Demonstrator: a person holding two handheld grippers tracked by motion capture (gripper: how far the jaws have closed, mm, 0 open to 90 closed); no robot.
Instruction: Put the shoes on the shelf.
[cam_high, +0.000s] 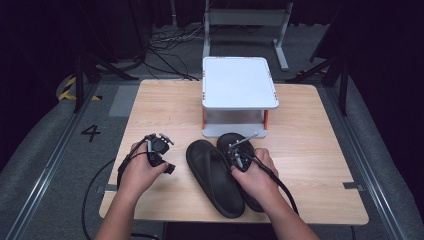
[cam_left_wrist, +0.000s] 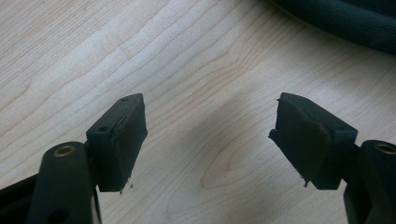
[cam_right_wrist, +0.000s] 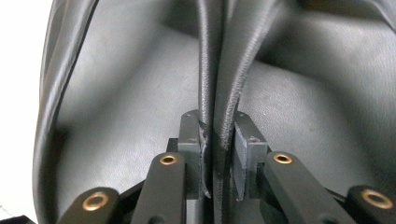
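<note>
On the table, the right tool (cam_right_wrist: 217, 154) pinches a slipper's strap (cam_right_wrist: 219, 70); left tool (cam_left_wrist: 208, 140) gapes wide.

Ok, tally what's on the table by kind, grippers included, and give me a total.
Black slippers: 2, one at left and one at right, its strap pinched between the right gripper's fingers
White two-tier stand: 1
Hand-held grippers: 2, left gripper and right gripper
Total: 5

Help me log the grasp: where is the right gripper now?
In the high view the right gripper sits right of centre, over the black slippers, just before the white stand; its jaws pinch both straps.
</note>
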